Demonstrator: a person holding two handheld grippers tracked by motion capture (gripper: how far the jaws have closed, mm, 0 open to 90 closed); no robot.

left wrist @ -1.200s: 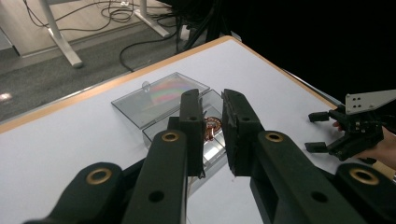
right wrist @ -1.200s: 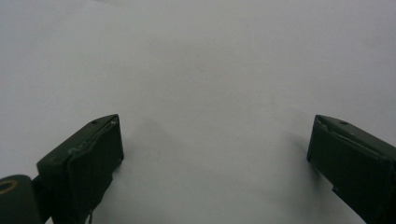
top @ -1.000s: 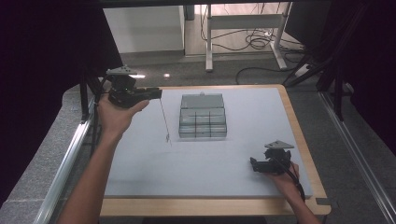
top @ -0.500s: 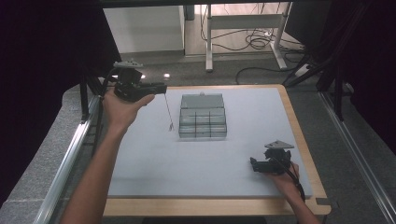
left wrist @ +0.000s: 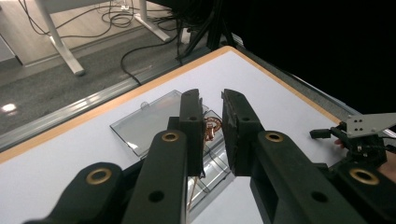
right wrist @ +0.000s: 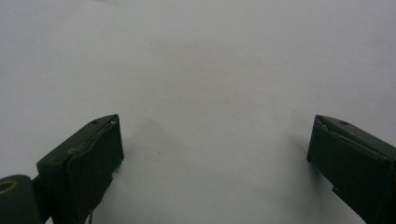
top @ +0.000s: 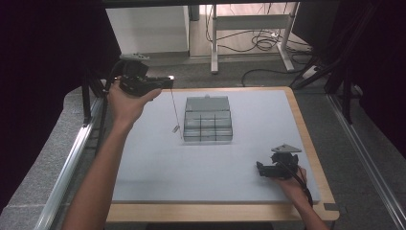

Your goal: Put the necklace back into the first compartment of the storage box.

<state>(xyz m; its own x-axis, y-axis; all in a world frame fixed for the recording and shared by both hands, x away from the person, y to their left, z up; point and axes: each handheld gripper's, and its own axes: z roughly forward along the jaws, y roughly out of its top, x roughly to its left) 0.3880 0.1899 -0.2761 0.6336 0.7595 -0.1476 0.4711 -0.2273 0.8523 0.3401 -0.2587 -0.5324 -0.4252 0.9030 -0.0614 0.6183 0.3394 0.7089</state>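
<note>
My left gripper [top: 168, 82] is held high over the table's back left corner. Its jaws [left wrist: 211, 100] stand nearly together, shut on a thin cord [top: 176, 112]. The cord hangs down to the mat just left of a clear compartment box [top: 207, 120] with its lid folded back. A small tag [top: 175, 128] shows near the cord's lower end. In the left gripper view a copper-coloured piece [left wrist: 208, 128] shows between the jaws over the box [left wrist: 144, 126]. My right gripper [top: 259, 168] rests low at the front right, jaws wide open [right wrist: 215, 140] over bare mat.
The grey mat [top: 249, 143] has a wooden border [top: 306, 139]. A metal rail [top: 72, 158] runs along the left side. Desk legs and cables [top: 258, 43] lie on the floor beyond the back edge.
My left gripper has risen and drifted back, lifting the cord higher beside the box. The right gripper has stayed still.
</note>
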